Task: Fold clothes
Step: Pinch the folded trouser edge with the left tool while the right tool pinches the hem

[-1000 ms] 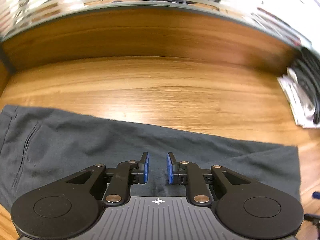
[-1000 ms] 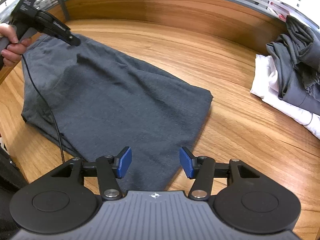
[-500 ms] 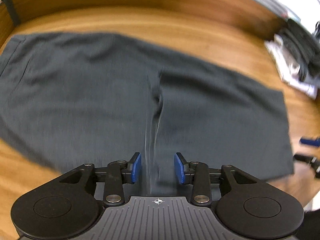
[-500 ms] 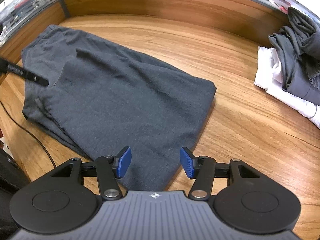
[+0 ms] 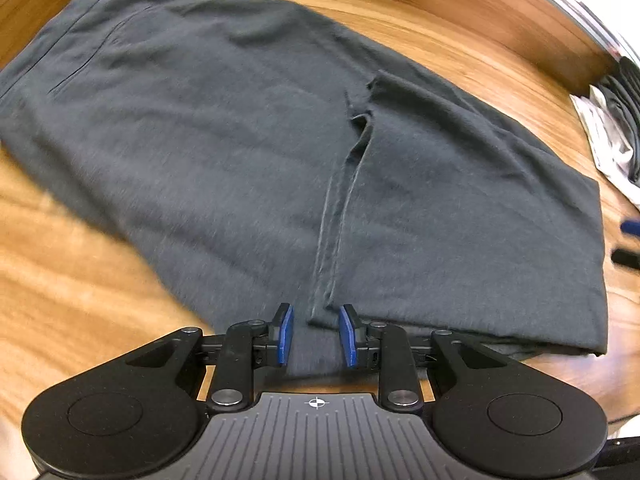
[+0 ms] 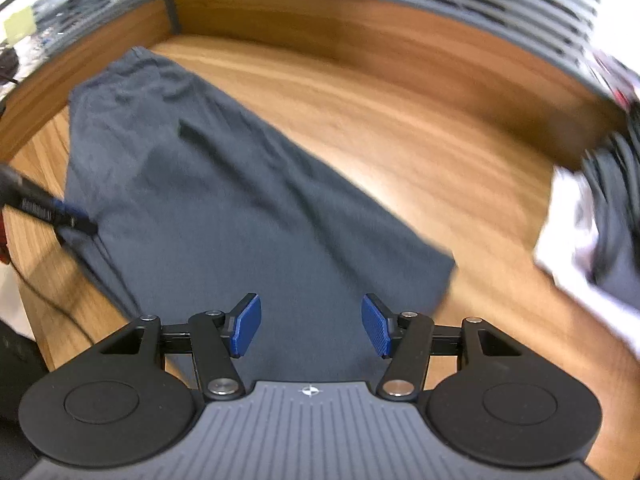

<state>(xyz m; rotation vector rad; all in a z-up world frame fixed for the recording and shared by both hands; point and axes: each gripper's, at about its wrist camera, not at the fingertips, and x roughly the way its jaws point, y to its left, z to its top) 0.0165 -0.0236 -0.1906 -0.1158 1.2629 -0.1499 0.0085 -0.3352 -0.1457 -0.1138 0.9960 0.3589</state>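
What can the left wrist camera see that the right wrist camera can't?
Only the left wrist view shows the seam ridge running down the dark grey garment toward the open left gripper. Only the right wrist view shows the open right gripper between its own pads. Both show the garment, the wooden table and the clothes pile.

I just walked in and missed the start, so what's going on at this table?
A person is folding clothes with two handheld grippers. Dark grey shorts lie spread on the wooden table. The left gripper is open at their near edge; the right gripper hovers open, holding nothing. More clothes are piled alongside.
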